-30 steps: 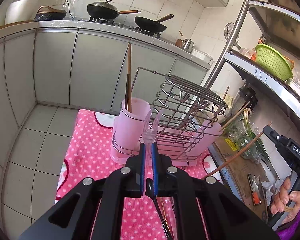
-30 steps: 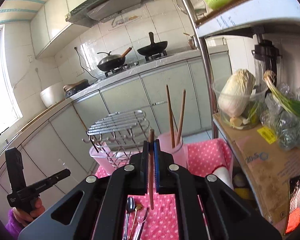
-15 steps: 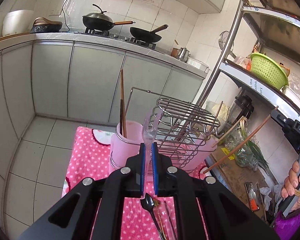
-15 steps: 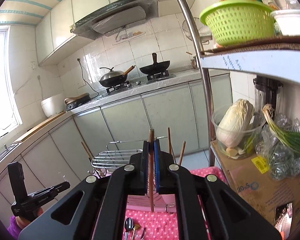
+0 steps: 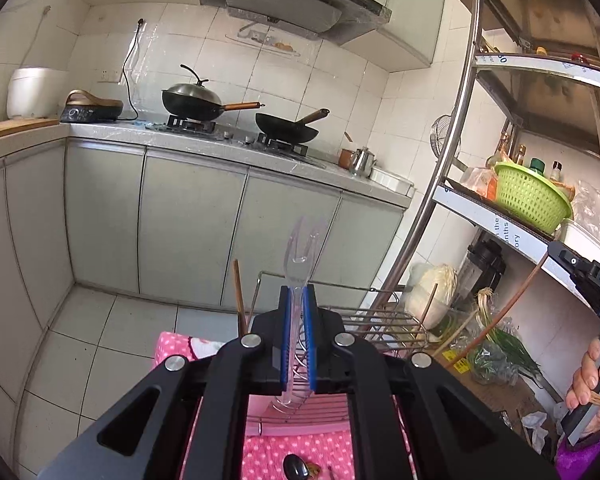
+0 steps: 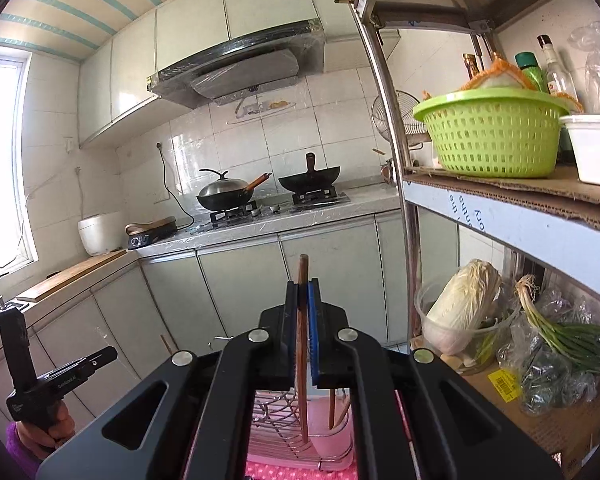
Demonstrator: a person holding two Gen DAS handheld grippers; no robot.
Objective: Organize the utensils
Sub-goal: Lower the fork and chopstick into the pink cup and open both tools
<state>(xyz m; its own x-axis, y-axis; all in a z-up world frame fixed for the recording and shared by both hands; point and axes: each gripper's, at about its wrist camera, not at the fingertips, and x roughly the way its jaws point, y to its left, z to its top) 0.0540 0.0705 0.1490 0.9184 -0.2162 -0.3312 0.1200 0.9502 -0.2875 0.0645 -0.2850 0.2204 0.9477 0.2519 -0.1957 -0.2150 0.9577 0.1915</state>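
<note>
In the left wrist view the left gripper (image 5: 296, 300) has its fingers closed on a clear plastic fork (image 5: 298, 264), which stands upright at the centre of the frame with its tines up, above the wire rack (image 5: 380, 320) (a dark spoon (image 5: 295, 467) lies on the pink dotted surface (image 5: 300, 452) at the bottom edge). In the right wrist view the right gripper (image 6: 303, 296) has its fingers clamped on a wooden chopstick (image 6: 302, 320), upright at the frame's centre, its lower end hanging over the pink holder (image 6: 332, 432) below. At the lower right of the left view, a hand (image 5: 592, 384) grips the other tool's handle.

White-tiled wall (image 5: 380, 80), grey cabinets (image 5: 188, 232), bright window (image 6: 0, 160)
</note>
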